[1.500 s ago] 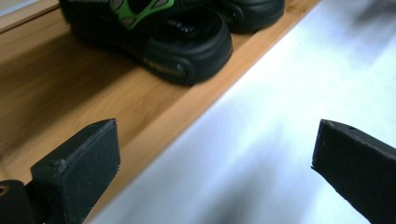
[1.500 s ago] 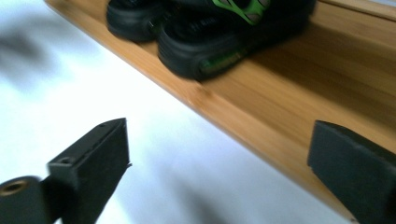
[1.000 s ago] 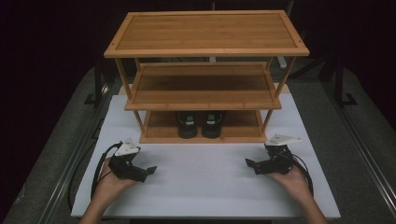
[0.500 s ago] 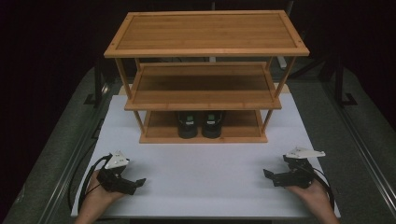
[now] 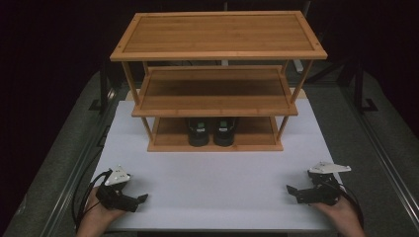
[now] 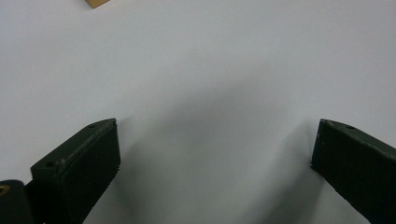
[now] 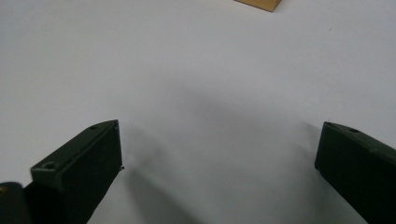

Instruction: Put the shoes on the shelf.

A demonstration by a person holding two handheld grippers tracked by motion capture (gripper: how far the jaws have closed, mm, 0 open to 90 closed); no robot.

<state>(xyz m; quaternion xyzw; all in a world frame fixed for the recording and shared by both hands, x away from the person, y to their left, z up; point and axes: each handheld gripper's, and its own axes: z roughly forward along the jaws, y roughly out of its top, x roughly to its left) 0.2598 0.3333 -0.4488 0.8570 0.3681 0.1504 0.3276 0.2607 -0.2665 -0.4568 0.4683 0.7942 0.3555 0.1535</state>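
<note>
White table (image 5: 212,182) top with darkness all round it, and a three-tier wooden rack (image 5: 217,79) sits at the far side. Got my left tongs (image 5: 141,199) parked low at the near left corner and my right tongs (image 5: 292,190) at the near right, both spread wide with nothing in them. Pair of black shoes (image 5: 211,131) sits on the rack's bottom shelf, well apart from either hand.

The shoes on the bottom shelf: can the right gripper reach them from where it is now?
Probably yes. The right gripper is open and empty near the table's front edge, with bare white table between it and the shoes. The middle shelf overhangs them, so it must go in low from the front.
</note>
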